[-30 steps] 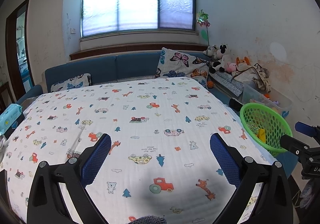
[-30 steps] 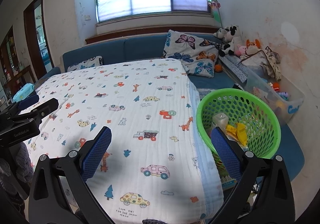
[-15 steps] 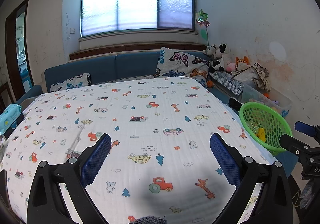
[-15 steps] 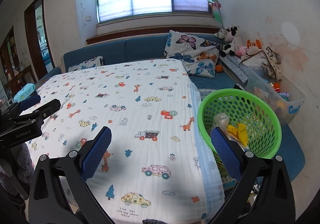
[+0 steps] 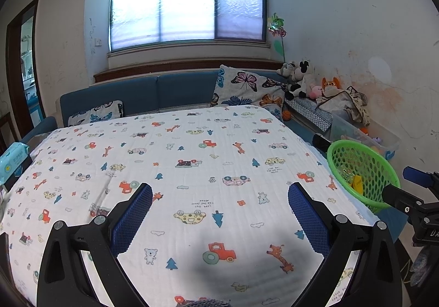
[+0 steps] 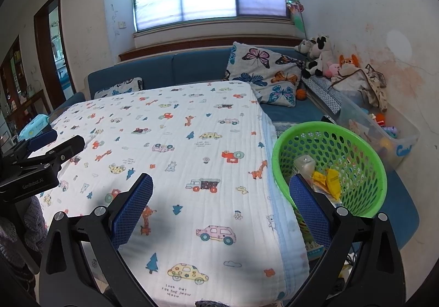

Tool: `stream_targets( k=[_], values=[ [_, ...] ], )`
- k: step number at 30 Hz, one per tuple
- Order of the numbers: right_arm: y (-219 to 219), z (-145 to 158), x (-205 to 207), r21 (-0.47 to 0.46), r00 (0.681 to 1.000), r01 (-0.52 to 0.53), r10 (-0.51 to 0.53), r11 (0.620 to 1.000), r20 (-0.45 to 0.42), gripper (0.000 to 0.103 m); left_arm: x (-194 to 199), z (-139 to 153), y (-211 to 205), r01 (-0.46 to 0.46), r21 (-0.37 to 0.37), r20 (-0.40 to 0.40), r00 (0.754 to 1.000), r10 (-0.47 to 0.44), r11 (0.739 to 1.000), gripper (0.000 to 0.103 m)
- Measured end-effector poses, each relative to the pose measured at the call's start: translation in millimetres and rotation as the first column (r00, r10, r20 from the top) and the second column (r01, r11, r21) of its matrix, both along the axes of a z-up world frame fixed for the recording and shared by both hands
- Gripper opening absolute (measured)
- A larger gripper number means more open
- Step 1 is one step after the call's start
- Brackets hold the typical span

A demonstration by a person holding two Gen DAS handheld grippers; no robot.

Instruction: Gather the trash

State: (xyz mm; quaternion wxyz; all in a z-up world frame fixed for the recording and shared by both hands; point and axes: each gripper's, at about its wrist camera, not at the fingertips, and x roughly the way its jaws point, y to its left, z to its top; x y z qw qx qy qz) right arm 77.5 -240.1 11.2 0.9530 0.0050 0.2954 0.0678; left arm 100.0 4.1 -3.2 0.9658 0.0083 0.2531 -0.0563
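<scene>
Trash [image 6: 328,179] lies in the basket [image 6: 277,153] right of the right gripper [image 6: 221,198]; nothing has shifted; both it and the left gripper [image 5: 219,204] stay spread, empty; collecting looks finished.

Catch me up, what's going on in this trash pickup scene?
A person holds two handheld grippers over a table covered by a cartoon-print cloth. Both the left gripper and the right gripper are open and hold nothing. The green basket beside the cloth's right edge already holds yellow wrappers and a clear plastic piece. No loose trash shows on the cloth. A blue wipes pack sits at its left edge.
</scene>
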Motion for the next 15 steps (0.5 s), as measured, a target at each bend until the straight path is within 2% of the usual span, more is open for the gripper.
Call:
stream_targets(
  k=[15],
  values=[
    [1.5,-2.1,-1.5,0.003,1.0,-0.004,0.004,1.0,0.001,0.099,1.3,-0.7,4.3,-0.004,-0.003,-0.006,1.0,0.004,1.0,0.096]
  ],
)
